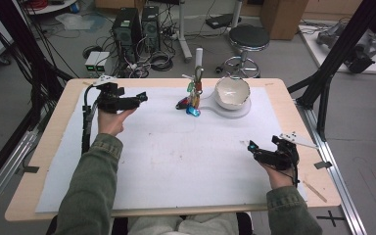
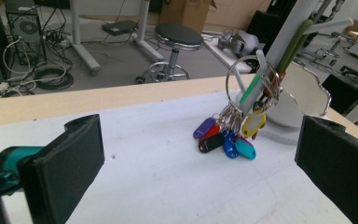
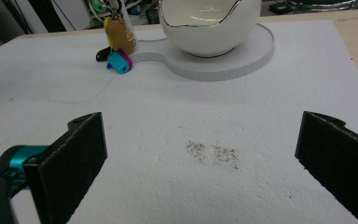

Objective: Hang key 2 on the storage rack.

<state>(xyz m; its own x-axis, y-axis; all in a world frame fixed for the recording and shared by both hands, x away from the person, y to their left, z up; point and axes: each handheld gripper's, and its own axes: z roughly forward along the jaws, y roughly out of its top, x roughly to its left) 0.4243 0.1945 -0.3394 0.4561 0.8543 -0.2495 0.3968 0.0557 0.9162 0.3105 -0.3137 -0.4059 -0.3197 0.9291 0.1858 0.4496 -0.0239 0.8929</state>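
A bunch of keys with coloured plastic tags (image 1: 192,104) hangs by its ring (image 2: 251,84) from a peg on a white upright post (image 1: 199,58) at the back middle of the table. Its tags (image 2: 224,138) rest on the white mat. Right of the post, a white bowl shaped like a cracked eggshell (image 1: 232,91) sits on a flat white base (image 3: 247,58). My left gripper (image 1: 139,99) is open, left of the keys and pointing at them (image 2: 200,163). My right gripper (image 1: 252,151) is open and empty over the mat's right side, facing the bowl (image 3: 200,154).
A white mat (image 1: 176,156) covers most of the wooden table (image 1: 44,147). A thin wooden stick (image 1: 315,191) lies near the table's right front corner. On the floor behind are computer towers (image 1: 134,27), a black stool (image 1: 248,39) and cables. Black frame poles (image 1: 340,49) flank the table.
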